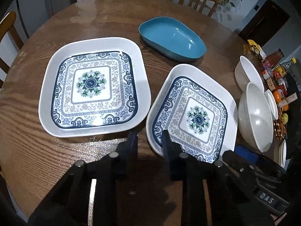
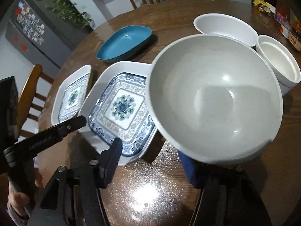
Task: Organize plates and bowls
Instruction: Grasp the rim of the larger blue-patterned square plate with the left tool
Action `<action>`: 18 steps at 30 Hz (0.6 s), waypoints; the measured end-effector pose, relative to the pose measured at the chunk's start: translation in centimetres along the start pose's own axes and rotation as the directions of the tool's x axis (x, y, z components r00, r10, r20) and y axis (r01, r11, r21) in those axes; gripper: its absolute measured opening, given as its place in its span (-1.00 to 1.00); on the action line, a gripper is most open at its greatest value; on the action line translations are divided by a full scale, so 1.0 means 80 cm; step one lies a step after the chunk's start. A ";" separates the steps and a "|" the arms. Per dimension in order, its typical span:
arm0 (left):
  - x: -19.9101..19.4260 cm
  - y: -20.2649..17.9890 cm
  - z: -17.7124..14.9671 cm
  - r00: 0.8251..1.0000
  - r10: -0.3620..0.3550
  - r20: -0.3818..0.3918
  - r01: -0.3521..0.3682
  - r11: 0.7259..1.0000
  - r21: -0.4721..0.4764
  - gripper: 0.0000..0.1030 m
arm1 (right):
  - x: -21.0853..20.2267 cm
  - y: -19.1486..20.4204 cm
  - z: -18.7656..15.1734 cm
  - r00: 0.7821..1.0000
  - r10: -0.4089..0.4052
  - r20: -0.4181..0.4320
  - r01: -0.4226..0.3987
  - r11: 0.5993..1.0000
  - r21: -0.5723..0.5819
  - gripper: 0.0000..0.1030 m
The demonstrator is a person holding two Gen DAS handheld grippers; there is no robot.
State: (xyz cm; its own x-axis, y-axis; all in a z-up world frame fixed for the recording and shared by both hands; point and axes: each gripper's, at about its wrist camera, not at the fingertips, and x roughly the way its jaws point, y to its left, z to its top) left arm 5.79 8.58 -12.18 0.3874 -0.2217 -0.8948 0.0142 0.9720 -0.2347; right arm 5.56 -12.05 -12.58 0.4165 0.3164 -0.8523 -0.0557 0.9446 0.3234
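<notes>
left tool (image 1: pixel 149 139) astride nearer patterned plate (image 1: pixel 195 113) rim, grip unclear | right tool (image 2: pixel 150 148) open beside white bowl (image 2: pixel 214 98)

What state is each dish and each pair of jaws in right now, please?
Grey bowl: upright, empty.
Patterned plate beside it: empty, rim between left jaws.
Other patterned plate: flat, empty.
Teal dish: upright, empty.
White oval bowl: empty.
White cup: upright.
Left gripper: jaws astride plate rim, grip unclear.
Right gripper: jaws open, holding nothing.
</notes>
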 end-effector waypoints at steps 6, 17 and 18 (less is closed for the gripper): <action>0.010 -0.001 0.003 0.999 -0.017 -0.033 0.017 1.000 -0.004 -0.80 | 0.005 0.001 0.005 1.000 0.001 -0.015 -0.001 1.000 -0.007 -0.64; -0.013 -0.004 -0.014 0.999 -0.026 -0.029 0.027 0.998 0.048 -0.79 | -0.003 0.003 -0.004 0.996 0.044 -0.077 -0.050 0.996 -0.074 -0.74; -0.020 -0.004 -0.019 1.000 -0.025 -0.019 0.026 0.998 0.052 -0.79 | -0.006 0.005 -0.007 0.995 0.051 -0.084 -0.058 0.995 -0.082 -0.74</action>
State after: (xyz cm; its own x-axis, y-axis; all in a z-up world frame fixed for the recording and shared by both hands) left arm 3.77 8.53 -11.29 0.3694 -0.2475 -0.8957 0.0726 0.9686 -0.2378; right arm 4.85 -11.79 -12.27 0.3351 0.3708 -0.8662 -0.1538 0.9285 0.3379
